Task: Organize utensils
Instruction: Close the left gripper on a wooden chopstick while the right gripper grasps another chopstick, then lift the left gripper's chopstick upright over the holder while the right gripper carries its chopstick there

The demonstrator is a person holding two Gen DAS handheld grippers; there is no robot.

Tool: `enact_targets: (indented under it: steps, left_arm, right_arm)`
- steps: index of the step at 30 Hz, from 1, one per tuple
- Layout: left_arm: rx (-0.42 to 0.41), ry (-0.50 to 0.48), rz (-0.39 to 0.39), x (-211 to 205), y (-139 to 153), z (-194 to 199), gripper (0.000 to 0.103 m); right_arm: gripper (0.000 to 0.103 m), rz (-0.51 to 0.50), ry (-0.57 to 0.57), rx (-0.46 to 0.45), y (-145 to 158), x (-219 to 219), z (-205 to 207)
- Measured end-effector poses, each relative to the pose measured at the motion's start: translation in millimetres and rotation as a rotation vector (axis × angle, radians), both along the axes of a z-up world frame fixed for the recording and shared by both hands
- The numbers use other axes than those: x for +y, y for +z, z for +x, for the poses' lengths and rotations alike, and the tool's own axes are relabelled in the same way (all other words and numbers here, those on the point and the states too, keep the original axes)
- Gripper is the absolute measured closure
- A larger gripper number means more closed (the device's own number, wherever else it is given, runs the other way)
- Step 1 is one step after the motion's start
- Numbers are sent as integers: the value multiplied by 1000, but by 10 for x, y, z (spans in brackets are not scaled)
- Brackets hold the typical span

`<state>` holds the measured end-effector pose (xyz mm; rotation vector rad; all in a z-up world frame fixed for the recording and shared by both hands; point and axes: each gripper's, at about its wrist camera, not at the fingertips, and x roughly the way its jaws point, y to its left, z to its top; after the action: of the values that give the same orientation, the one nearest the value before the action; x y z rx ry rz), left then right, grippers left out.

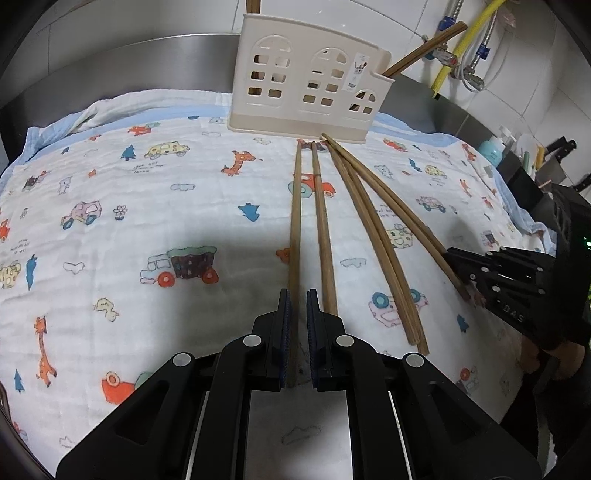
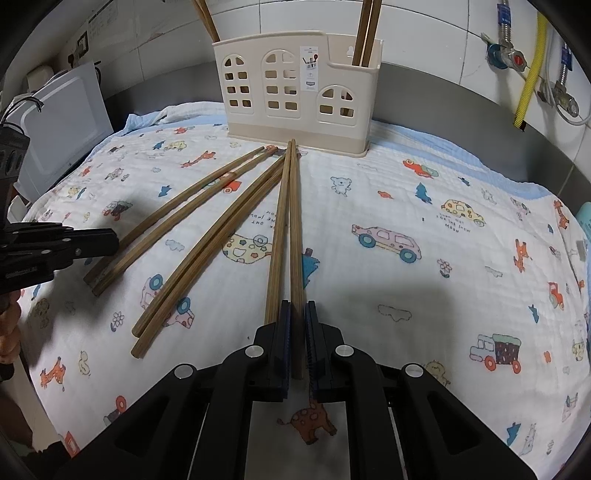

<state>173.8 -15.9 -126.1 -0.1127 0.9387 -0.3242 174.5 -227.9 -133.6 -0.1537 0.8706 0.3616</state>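
Chopsticks: six of them lie fanned out on the printed cloth (image 2: 369, 206), tips gathered at the foot of the cream holder (image 2: 295, 96), butt ends spread toward you.
Already filed: a few brown sticks (image 2: 365, 33) stand in the holder's right compartment, and a couple more (image 2: 207, 18) poke out at its left end, so you're part of the way through.
Left fingers: your left gripper (image 1: 298, 306) is clenched on the leftmost chopstick (image 1: 295, 221) near its butt end, with its partner (image 1: 323, 229) lying just beside the outer pad.
Right fingers: your right gripper (image 2: 297, 317) is clenched on the rightmost chopstick (image 2: 295, 229), its neighbour (image 2: 277, 240) touching the left pad's outside.
Lift status: both held sticks look to be resting on the cloth, though from these low angles you can't be sure a butt end isn't a touch raised.
Middle pair: the two centre sticks (image 2: 207, 251) sit untouched between your grippers.
Left to do: by my read, all six on the cloth need carrying up and dropping into the holder, two now in hand, four waiting.
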Motion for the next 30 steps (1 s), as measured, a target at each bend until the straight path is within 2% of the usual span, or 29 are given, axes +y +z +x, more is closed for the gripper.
enact_targets:
  steps: [8,9,12,14,18,21,25,30]
  left_arm:
    - [13,18,14,16,-55,28,94]
    - [12,19,18,7,-55,33,92]
    - [10,10,11,-33,-48,52,77]
    - [2,9,28,-81,-48,54,76]
    - [-12,1,73,-143,-50,39,78]
    - [-15,7,105,-154,-46,46,86]
    - [-5,11,96,-101,-43,58,96]
    - [-10,16,92,-65,25,25,96]
  right_arm:
    - [95,6,-3,-3,-6,-3,-8]
    - [95,5,-3,-4,-6,1,-7]
    - [95,7,-6,-6,-5,3,-11]
    - [95,8,-7,-7,-7,-2,-13]
    - [95,4,-6,-11,-11,-3,-17]
    - [96,6,-9,-12,-11,-12,-11]
    - [96,11,-13,-12,0,-25,-9]
    - [96,9,-10,-29,90,-26,-59]
